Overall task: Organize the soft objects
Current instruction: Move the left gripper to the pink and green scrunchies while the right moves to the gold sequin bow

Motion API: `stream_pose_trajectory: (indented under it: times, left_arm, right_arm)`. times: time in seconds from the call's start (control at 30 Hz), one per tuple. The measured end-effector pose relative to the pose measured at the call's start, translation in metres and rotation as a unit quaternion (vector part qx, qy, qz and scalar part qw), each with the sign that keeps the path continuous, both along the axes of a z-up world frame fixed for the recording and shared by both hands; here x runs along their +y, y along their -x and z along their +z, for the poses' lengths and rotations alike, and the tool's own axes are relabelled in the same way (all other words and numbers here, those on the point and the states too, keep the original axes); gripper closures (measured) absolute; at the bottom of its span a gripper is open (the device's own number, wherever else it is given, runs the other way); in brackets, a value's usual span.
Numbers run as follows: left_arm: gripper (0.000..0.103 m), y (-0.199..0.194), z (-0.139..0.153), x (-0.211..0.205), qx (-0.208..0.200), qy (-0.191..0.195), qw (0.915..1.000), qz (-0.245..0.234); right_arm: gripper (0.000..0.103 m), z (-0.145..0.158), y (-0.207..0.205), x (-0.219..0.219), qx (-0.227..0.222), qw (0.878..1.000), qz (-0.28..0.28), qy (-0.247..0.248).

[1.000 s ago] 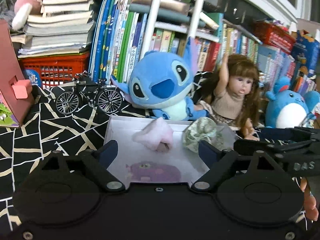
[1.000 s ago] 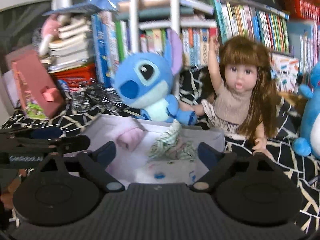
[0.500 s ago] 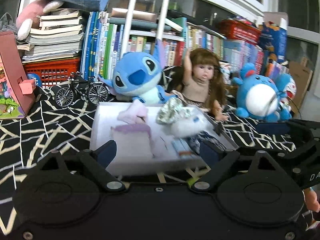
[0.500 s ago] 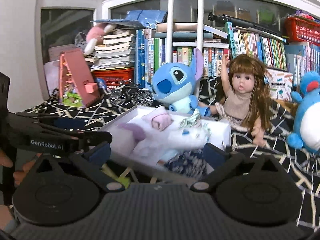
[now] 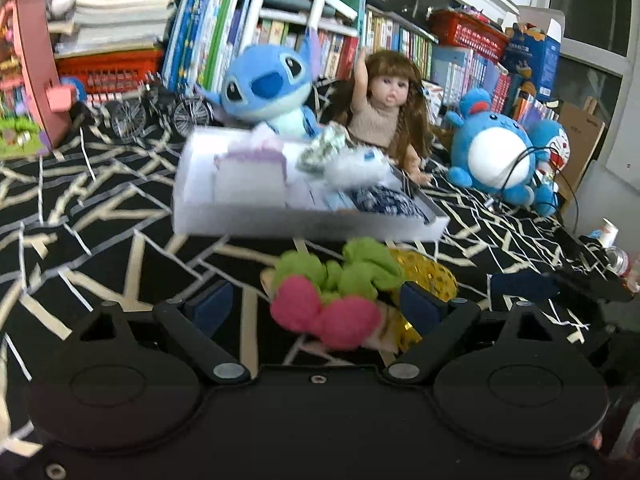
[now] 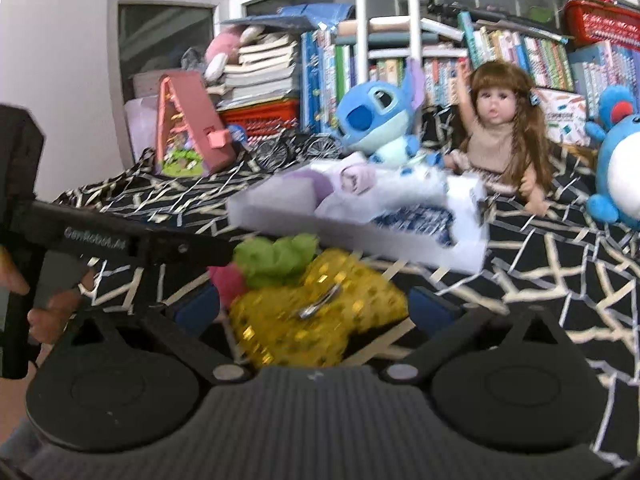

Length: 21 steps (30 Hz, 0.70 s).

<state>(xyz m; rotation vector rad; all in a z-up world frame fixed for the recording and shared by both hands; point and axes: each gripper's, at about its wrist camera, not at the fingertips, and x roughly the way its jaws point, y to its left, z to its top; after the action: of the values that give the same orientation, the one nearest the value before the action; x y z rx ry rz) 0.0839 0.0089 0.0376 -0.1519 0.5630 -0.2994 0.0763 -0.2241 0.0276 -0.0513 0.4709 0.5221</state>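
Books fill the shelves along the far side, and below them a black cloth with pale crisscross lines covers the tabletop. On the cloth sits a white box holding soft things: a pale purple-topped pouch, a white fluffy piece, a green patterned scrunchie and a dark blue patterned cloth. Behind the box stand a blue plush toy, a doll with long brown hair and, to the right, a round blue and white plush. A small model bicycle and a pink toy house are at the far left.

Near the cameras, in front of the box, lie two soft things touching each other: a green and pink plush piece and a yellow sequined pouch with a metal ring on top. The left gripper has its fingers spread wide, with the green and pink piece between them, and the pads do not press on it. The right gripper has just been opening its fingers, which now stand wide on either side of the yellow pouch without squeezing it. In the right wrist view a hand holds the left gripper's handle at the left edge.
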Motion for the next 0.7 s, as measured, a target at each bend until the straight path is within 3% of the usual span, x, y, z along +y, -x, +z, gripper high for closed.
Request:
stream_pose_trajectory:
  times: [0.2,0.3,0.33,0.6,0.7]
  left_arm:
    - [0.029,-0.004,-0.011,-0.005,0.023,0.012,0.9996,-0.008]
    - [0.041,-0.009,-0.016,-0.01,0.035,0.02,0.9991,-0.013]
    - [0.049,-0.011,-0.018,-0.012,0.039,0.021,0.999,-0.011]
    - [0.062,-0.006,-0.013,-0.011,0.009,0.01,0.9999,0.008]
    - [0.073,0.002,-0.007,-0.004,-0.006,0.011,0.9997,0.019]
  right_arm:
    - [0.0,-0.017,0.01,0.017,0.006,1.0,-0.002,0.014]
    - [0.0,-0.02,0.013,0.021,0.005,1.0,0.0,0.022]
    - [0.0,-0.021,0.014,0.022,0.004,1.0,0.0,0.024]
    - [0.0,-0.021,0.016,0.02,-0.004,1.0,-0.019,0.014]
    - [0.002,-0.018,0.014,0.018,-0.004,1.0,-0.026,-0.002]
